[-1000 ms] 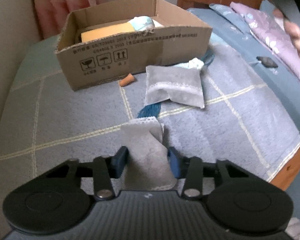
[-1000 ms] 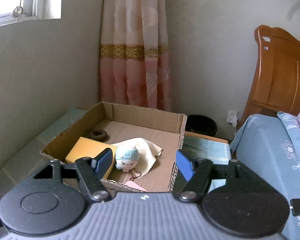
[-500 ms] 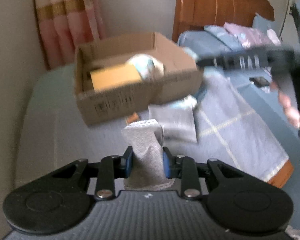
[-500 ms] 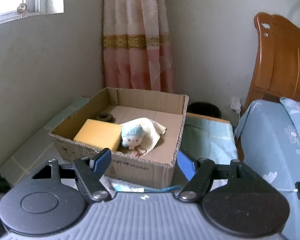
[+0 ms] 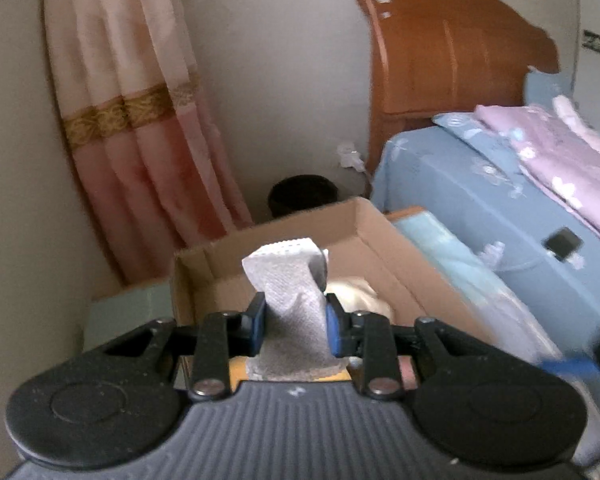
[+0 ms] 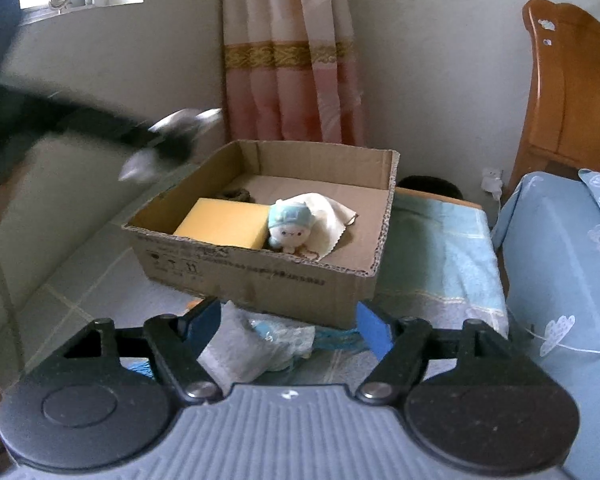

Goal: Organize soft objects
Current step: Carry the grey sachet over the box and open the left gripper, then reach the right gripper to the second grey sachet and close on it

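Note:
My left gripper [image 5: 296, 324] is shut on a grey cloth pouch [image 5: 288, 296] and holds it upright over the near wall of the cardboard box [image 5: 363, 216]. In the right wrist view that gripper is a dark blur [image 6: 160, 140] above the box's left corner. The box [image 6: 260, 276] holds a yellow sponge [image 6: 224, 222], a small plush toy [image 6: 290, 226], a cream cloth [image 6: 331, 216] and a dark ring [image 6: 234, 194]. My right gripper [image 6: 288, 326] hangs in front of the box, jaws opening, gripping nothing. Below it lie a second grey pouch [image 6: 236, 344] and a pale blue item [image 6: 284, 336].
A checked blanket [image 6: 72, 300] covers the surface under the box. To the right stands a bed [image 5: 459, 184] with a wooden headboard [image 5: 451, 52] and a black object [image 5: 561, 242] on it. Behind the box are a curtain [image 6: 292, 60] and a black bin [image 5: 303, 194]. A wall is close on the left.
The left gripper closed on the grey pouch, lifted it off the blanket and carried it up to the box. The right gripper drew back and sank a little, its jaws wider.

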Action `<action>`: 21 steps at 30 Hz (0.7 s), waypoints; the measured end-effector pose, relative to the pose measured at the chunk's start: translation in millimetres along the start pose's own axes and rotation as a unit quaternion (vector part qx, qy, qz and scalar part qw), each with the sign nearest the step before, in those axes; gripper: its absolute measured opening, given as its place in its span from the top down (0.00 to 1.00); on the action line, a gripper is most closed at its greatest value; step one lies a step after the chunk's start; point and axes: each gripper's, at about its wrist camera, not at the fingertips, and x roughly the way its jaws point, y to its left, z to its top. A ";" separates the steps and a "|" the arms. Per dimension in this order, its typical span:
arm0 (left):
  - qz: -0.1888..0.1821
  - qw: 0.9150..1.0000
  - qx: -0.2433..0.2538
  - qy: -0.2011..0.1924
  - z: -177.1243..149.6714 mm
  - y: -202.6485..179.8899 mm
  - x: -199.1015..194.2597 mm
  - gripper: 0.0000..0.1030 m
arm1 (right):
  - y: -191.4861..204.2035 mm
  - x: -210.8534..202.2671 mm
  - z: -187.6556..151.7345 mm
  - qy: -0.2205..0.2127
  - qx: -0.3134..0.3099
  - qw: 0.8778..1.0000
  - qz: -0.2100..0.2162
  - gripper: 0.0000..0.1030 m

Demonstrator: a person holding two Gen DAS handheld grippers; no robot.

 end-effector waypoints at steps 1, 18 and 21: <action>0.004 1.000 -0.010 -0.001 5.5 3.0 9.4 0.67 | -0.8 0.1 -0.3 0.001 0.002 1.000 0.000 0.20; 0.025 1.000 0.012 -0.011 -34.9 -10.7 -59.4 0.02 | 4.5 -2.2 -20.3 0.023 0.000 0.999 0.024 0.20; 0.023 0.999 0.022 -0.013 -55.3 -21.3 -73.9 0.01 | 9.2 -10.4 -24.3 0.021 -0.001 1.000 0.022 0.20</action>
